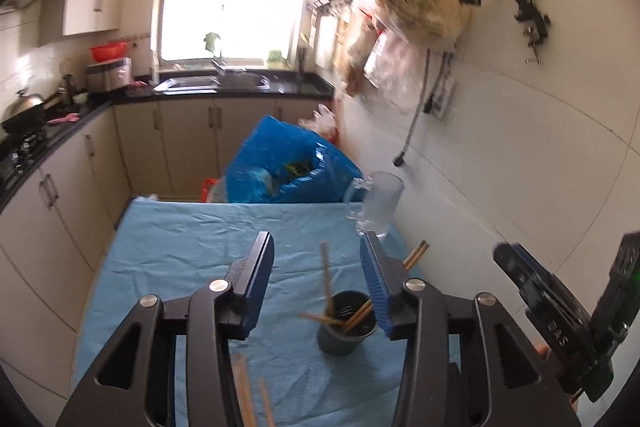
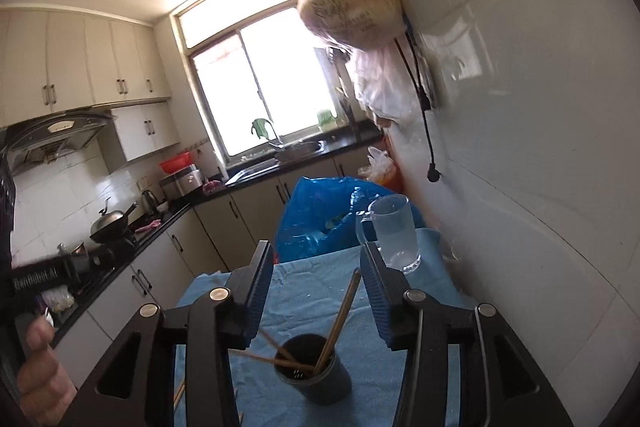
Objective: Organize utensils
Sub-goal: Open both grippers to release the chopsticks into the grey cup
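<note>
I stand at a table covered with a blue cloth (image 1: 192,239), which runs away from me toward the kitchen counter under the window. Behind its far edge bulges a big blue plastic bag (image 1: 280,163), and at the far right corner a clear glass mug (image 1: 378,203) stands upright near the tiled wall.

My left gripper (image 1: 316,287) hangs above the cloth with its jaws spread wide and nothing between them. My right gripper (image 2: 316,291) is likewise released and empty, hovering over the same spot; its body shows at the right edge of the left view.

Below both sits a dark round cup (image 2: 310,373), upright on the cloth. Several wooden chopsticks (image 2: 340,319) stand in it, leaning at different angles, one nearly upright, others splayed left. A few loose chopsticks (image 1: 250,395) lie on the cloth at the near edge, blurred.
</note>
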